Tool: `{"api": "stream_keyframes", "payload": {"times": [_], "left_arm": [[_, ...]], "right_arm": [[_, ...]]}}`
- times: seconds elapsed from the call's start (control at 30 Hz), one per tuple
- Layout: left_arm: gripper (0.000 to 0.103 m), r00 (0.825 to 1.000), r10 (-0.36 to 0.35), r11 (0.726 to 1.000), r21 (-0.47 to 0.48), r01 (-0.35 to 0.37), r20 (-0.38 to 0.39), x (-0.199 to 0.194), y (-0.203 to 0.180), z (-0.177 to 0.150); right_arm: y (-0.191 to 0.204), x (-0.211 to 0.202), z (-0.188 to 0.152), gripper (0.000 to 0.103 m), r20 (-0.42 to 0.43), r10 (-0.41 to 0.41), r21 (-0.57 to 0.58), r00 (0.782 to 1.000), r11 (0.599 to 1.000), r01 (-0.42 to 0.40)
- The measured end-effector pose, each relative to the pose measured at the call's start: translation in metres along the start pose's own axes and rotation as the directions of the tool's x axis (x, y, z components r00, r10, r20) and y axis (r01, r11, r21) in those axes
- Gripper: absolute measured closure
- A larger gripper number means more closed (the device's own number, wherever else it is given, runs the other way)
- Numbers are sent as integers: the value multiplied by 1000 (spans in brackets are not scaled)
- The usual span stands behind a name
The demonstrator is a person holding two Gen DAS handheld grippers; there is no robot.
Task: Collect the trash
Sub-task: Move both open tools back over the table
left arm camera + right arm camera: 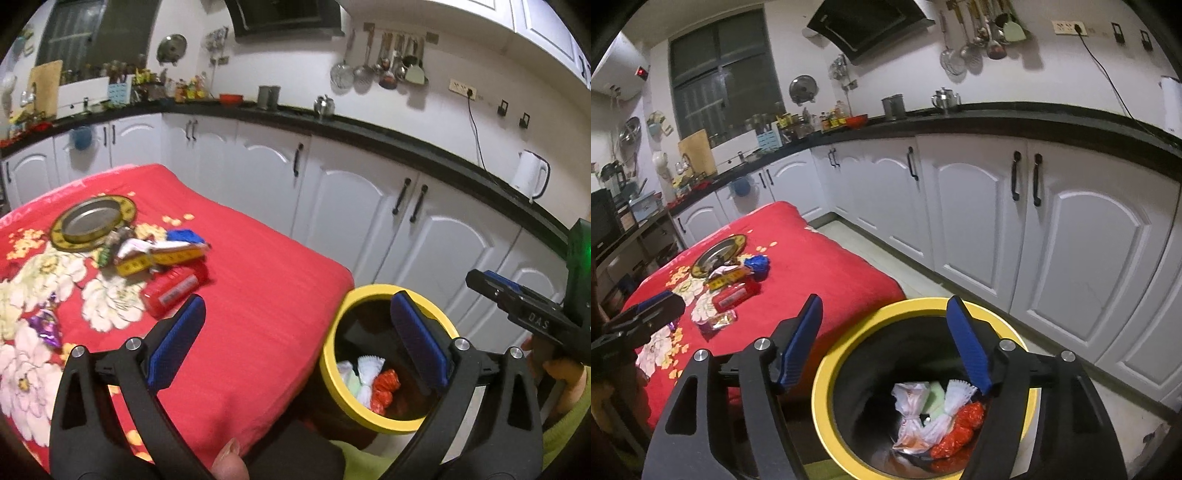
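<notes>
Jaws of both the left gripper (297, 341) and right gripper (890, 341) stand wide, empty. Light, crinkly wrappers (162, 254) lie mid-bench beside the bin (923, 306); pinch a loose edge.

I note: tabletop cloth (258, 295), red with white and yellow flowers. Bin (827, 369), yellow rim, black inside, holding white, pale green and red wrappers (945, 417). On the cloth, a red packet (173, 291), yellow box (166, 258), blue wrapper (184, 236), purple wrapper (48, 325). Cabinets (1071, 240) white, handles black.
</notes>
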State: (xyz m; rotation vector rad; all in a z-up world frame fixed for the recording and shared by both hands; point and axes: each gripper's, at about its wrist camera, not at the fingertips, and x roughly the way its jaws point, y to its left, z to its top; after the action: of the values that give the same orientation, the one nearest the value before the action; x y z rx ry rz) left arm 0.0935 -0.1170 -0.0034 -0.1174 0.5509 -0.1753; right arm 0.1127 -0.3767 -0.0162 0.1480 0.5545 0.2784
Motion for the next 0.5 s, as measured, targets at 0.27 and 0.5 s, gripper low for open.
{"api": "stream_keyframes", "payload": {"times": [0.27,0.5], "left_arm": [[11,997,46,999,-15,-45,69,-23,19,6],[11,990,85,996,-42,-81,116,-39,38,11]], "right_arm": [[29,-2,5,34,11,46,-34,999,998,-45],[58,0,6,34,3,92,-64,996,994,-91]]}}
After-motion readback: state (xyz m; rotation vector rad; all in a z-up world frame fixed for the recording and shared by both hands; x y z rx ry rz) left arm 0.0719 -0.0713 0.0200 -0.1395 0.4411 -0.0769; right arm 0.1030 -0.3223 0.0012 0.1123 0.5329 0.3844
